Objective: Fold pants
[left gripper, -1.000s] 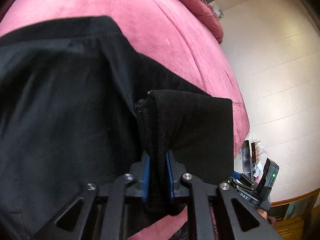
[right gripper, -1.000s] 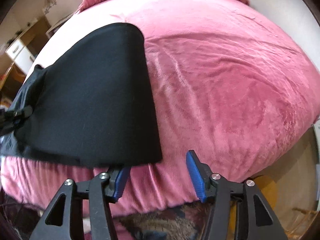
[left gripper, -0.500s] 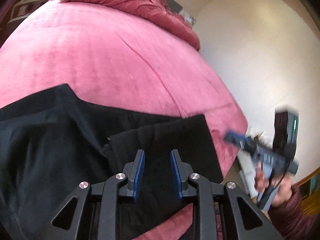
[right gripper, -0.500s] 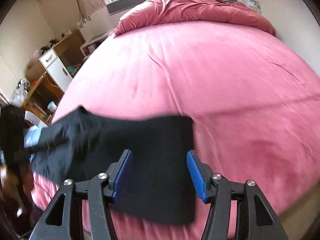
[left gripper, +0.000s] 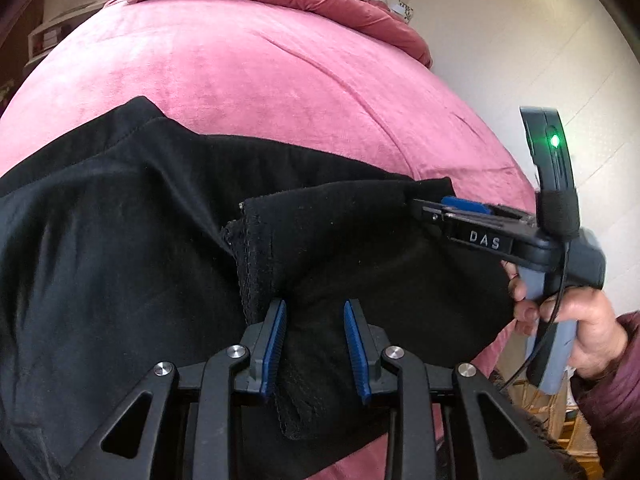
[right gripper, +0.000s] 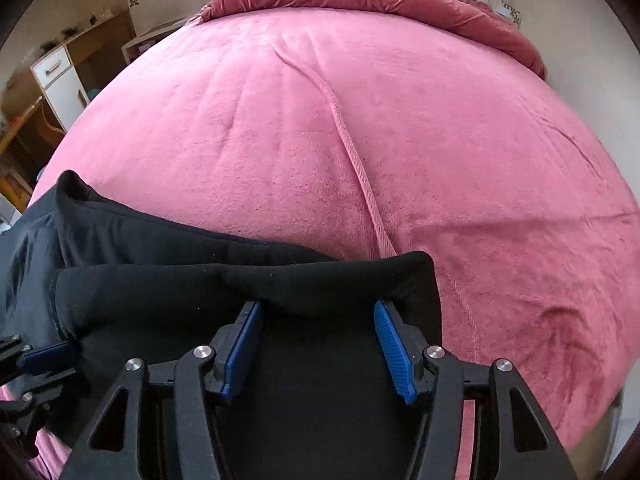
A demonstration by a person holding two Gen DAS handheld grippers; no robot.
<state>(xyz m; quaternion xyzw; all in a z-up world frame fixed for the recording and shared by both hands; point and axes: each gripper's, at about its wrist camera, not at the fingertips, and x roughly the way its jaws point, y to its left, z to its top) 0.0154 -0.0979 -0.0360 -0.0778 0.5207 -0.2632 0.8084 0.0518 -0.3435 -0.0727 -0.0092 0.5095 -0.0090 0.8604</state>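
Left claw: I have my left gripper [left gripper: 314,312] partly spread, its blue pads standing off either side of a hemmed fold of the pants [left gripper: 120,264]; I cannot tell whether either pad touches the cloth, but it is not pinching it.

Pants: the black fabric lies on the pink bedspread [right gripper: 360,140], most of it spread out to the left of my left claw, with a doubled-over panel straight ahead of both claws and under them.

Right claw: my right gripper [right gripper: 320,316] is wide, both pads resting over the near part of the folded panel with nothing clamped between them; seen from the left wrist, its tip sits at the panel's far right corner.

Risk, loose fold: with neither claw gripping, I judge the raised hem ahead of my left claw could spring back and undo the fold.

Risk, snagging: lifting away carelessly may drag a pad through the bunched cloth and pull the layers askew.

Risk, edge: the panel's near side hangs by the bed's edge below my claws, so a tug toward me could slide it off.
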